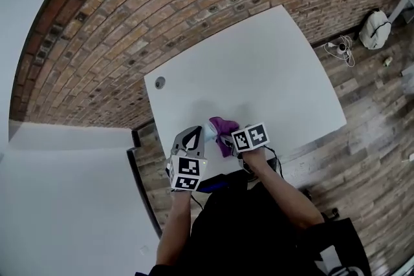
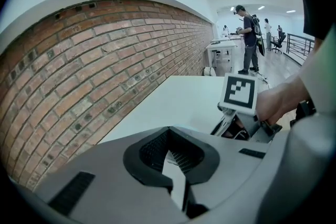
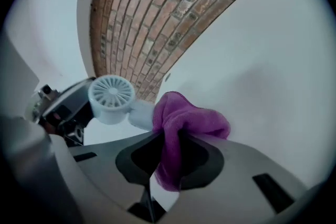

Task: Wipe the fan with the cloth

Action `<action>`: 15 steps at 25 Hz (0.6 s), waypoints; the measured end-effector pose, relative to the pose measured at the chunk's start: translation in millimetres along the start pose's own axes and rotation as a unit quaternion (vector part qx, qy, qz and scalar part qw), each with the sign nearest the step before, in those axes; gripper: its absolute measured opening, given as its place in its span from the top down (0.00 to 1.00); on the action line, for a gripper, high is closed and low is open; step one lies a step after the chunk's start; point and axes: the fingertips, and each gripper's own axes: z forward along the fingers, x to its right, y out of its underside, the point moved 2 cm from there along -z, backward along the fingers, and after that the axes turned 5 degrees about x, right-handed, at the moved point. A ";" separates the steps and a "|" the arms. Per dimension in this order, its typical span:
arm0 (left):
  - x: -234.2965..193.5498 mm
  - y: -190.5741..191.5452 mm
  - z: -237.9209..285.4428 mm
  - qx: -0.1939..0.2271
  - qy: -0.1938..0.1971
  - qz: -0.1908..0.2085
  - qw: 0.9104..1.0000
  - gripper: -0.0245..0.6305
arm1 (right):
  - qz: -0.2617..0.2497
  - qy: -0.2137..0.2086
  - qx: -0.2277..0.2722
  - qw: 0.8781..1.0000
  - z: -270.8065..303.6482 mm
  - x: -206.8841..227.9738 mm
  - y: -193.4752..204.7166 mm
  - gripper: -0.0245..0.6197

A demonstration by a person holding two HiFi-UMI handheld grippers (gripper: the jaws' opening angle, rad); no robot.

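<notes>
A small pale-blue hand fan [image 3: 111,93] lies at the near edge of the white table [image 1: 259,68], its round grille facing the right gripper view. A purple cloth [image 3: 181,120] is draped over the fan's handle. My right gripper [image 3: 165,160] is shut on this cloth [image 1: 223,132], whose lower end hangs between the jaws. My left gripper [image 1: 192,138] sits just left of the fan with its jaws shut [image 2: 176,165]. The left gripper view does not show the fan, only the right gripper [image 2: 244,123] and the hand that holds it.
A brick wall runs behind the table. A round cable hole [image 1: 160,82] sits near the table's far left corner. A white bag [image 1: 375,29] and cables [image 1: 339,47] lie on the wooden floor to the right. People [image 2: 249,39] stand by distant desks.
</notes>
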 end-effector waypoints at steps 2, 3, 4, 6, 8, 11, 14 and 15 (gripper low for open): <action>1.4 -0.2 0.5 0.002 -0.002 -0.003 1.000 0.96 | -0.014 0.023 -0.035 0.999 5.5 18.4 6.8 0.86; 2.3 -0.4 0.8 0.004 -0.002 -0.004 1.000 0.96 | -0.019 0.029 -0.044 0.998 4.8 24.3 5.2 0.86; 2.9 -0.5 1.2 0.004 -0.002 -0.003 1.000 0.96 | -0.025 0.034 -0.041 0.998 1.4 28.1 -1.4 0.86; 2.9 -0.5 1.7 0.006 0.000 -0.002 1.000 0.96 | -0.036 0.044 -0.004 0.998 -10.3 28.7 -28.9 0.86; 1.4 0.0 1.9 0.007 0.001 -0.002 1.000 0.96 | -0.041 0.037 0.043 0.998 -18.6 18.8 -62.2 0.86; -0.1 0.1 1.1 0.010 -0.002 -0.006 1.000 0.96 | -0.028 -0.001 0.062 0.998 -10.6 -0.7 -86.8 0.86; 0.8 0.1 0.4 0.013 -0.003 -0.009 1.000 0.96 | 0.002 -0.026 0.028 0.999 15.8 -6.9 -72.5 0.86; 1.2 0.3 0.2 0.014 -0.003 -0.009 1.000 0.96 | 0.008 -0.020 0.018 1.000 23.7 -2.6 -63.7 0.86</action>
